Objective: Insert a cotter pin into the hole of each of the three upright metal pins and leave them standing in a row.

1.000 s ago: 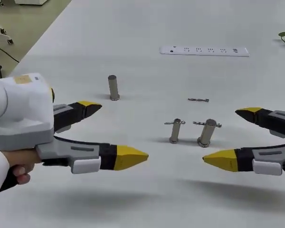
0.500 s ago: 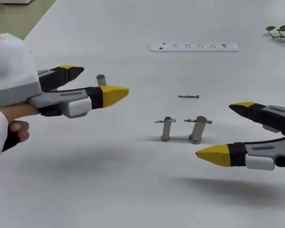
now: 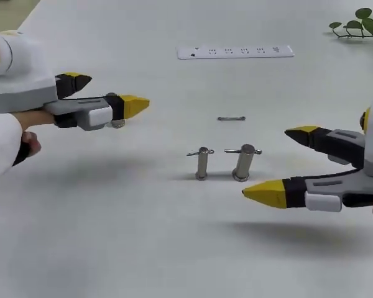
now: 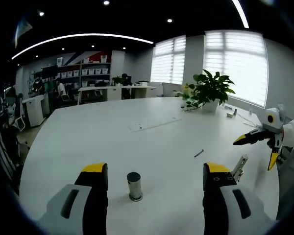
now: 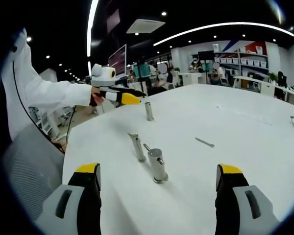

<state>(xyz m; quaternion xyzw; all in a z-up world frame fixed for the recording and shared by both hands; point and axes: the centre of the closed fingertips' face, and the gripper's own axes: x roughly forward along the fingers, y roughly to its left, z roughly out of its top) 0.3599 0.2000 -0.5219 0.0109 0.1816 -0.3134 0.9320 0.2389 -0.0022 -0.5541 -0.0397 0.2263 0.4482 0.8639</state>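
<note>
At the far left of the head view the left gripper is held out from a white sleeve, with its jaws spread wide and nothing grasped. A bare metal pin is seen upright on the white table between those jaws, partly hidden behind the nearer one. In the left gripper view it is shown standing clear of both jaws.

Near the middle a thin pin and a thick pin are stood side by side, close but apart, well to the right of the bare one. Each is crossed near its top by a cotter pin, one through the thin pin and one through the thick pin. A loose cotter pin is laid flat on the table just beyond them, and a power strip is seen farther back.

At the right the right gripper is held with its jaws released and empty, its tips pointed toward the two fitted pins without touching them. A plant is seen at the far right corner
</note>
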